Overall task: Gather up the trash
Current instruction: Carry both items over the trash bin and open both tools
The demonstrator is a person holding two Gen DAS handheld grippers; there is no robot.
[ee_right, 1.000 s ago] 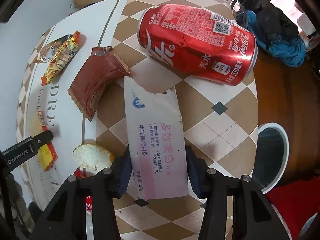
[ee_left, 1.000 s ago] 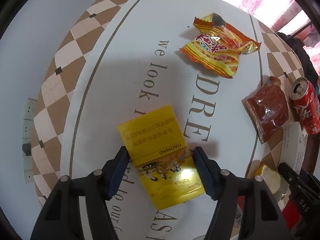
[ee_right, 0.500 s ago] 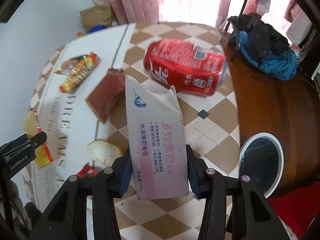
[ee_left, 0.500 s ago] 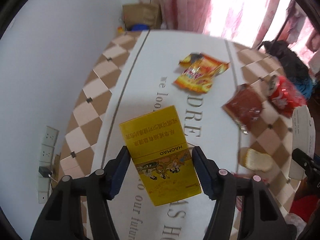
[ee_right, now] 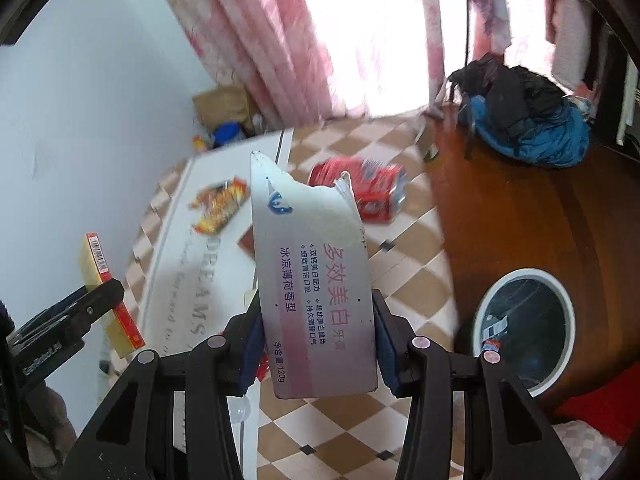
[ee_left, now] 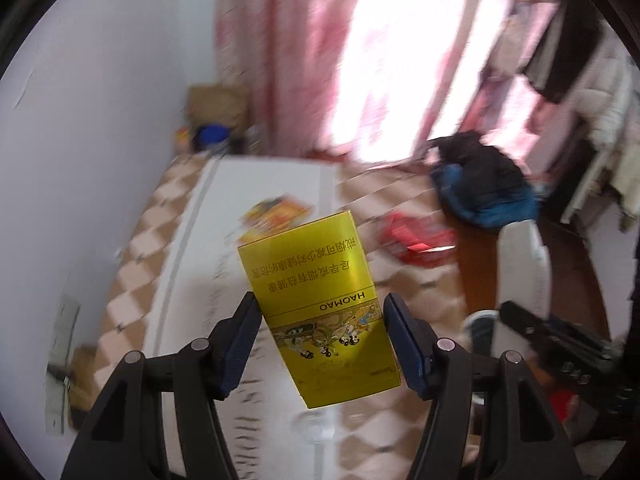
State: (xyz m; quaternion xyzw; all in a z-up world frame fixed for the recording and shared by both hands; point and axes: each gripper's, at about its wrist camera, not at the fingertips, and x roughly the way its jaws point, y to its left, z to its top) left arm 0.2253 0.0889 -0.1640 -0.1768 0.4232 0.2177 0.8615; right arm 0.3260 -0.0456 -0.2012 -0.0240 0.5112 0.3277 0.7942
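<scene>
My left gripper is shut on a yellow HAOMAO box and holds it well above the table. The box also shows in the right wrist view. My right gripper is shut on a torn white toothpaste box, lifted above the table; it also shows in the left wrist view. A red can, an orange snack wrapper and a dark red wrapper lie on the table.
A white-rimmed bin stands on the floor to the right of the checkered table. A blue and black bag lies on the wooden floor behind. Pink curtains hang at the back.
Both grippers have risen from the table with their boxes, and the views have tilted up toward the curtains. The table trash has not moved.
</scene>
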